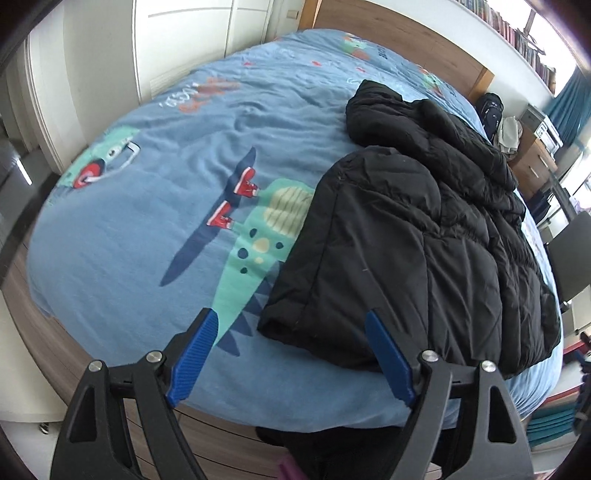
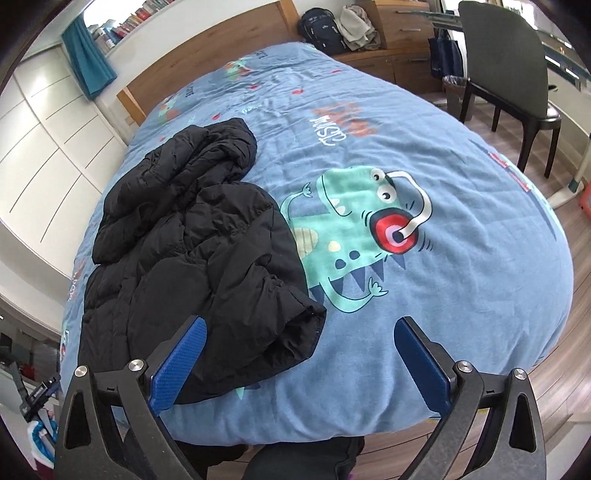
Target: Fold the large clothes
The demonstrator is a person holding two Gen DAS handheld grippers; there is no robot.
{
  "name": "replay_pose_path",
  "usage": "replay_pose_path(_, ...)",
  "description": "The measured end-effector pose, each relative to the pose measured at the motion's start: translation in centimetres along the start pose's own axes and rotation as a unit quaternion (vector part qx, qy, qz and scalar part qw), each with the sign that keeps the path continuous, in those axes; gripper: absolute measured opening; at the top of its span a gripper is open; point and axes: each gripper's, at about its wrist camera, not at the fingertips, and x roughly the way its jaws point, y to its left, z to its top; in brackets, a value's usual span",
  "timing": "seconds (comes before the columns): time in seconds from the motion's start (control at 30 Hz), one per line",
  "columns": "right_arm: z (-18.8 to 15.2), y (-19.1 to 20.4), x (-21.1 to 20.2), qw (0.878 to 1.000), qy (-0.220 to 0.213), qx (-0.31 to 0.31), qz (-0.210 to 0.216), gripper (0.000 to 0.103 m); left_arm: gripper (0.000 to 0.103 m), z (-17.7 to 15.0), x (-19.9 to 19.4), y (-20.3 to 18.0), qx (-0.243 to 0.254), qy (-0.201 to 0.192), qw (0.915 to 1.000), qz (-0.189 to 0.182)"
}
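We see a bed (image 1: 147,258) covered in a blue dinosaur-print sheet (image 2: 461,277), filling most of both views. On it lies 1 black puffer jacket (image 1: 424,240), bunched and partly doubled over, stretching from the bed's near edge toward the wooden headboard (image 2: 207,62); its hem sits close to that near edge, and what looks like the hood is crumpled at the far end, though we cannot be sure. Past the bed's far right corner stand a dark chair (image 2: 506,66) and a backpack (image 2: 321,29). Our left gripper (image 1: 291,354) hovers above the near edge, its jaws spread wide, 1 blue pad (image 1: 388,358) over the jacket's hem. Our right gripper (image 2: 299,365) is likewise spread apart, holding nothing.
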Motion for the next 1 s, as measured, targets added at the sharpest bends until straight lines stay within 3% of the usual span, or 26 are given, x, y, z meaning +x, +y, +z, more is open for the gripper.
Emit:
replay_pose_path(0.23, 0.5, -0.8, 4.5, 0.999, 0.033, 0.017, 0.023, 0.101, 0.082, 2.6, 4.0, -1.2, -0.012, 0.022, 0.9988, -0.042)
replay_pose_path(0.57, 4.4, 0.0, 9.8, 0.996, 0.068, 0.011, 0.056, 0.102, 0.082, 5.5, 9.5, -2.0, -0.025, 0.055, 0.9952, -0.077)
replay_pose_path(0.67, 4.7, 0.8, 12.2, 0.993, 0.097, 0.001, 0.067, 0.102, 0.082, 5.4, 10.8, -1.7, -0.033, 0.067, 0.9942, -0.077)
replay_pose_path(0.93, 2.5, 1.2, 15.5, 0.981, 0.158, 0.001, 0.112, 0.102, 0.082, 2.8, 13.2, -0.9, -0.055, 0.109, 0.9822, -0.142)
replay_pose_path(1.0, 1.6, 1.2, 15.4, 0.980, 0.162, -0.006, 0.115, 0.095, 0.082, 2.2, 13.1, -0.9, -0.058, 0.109, 0.9802, -0.155)
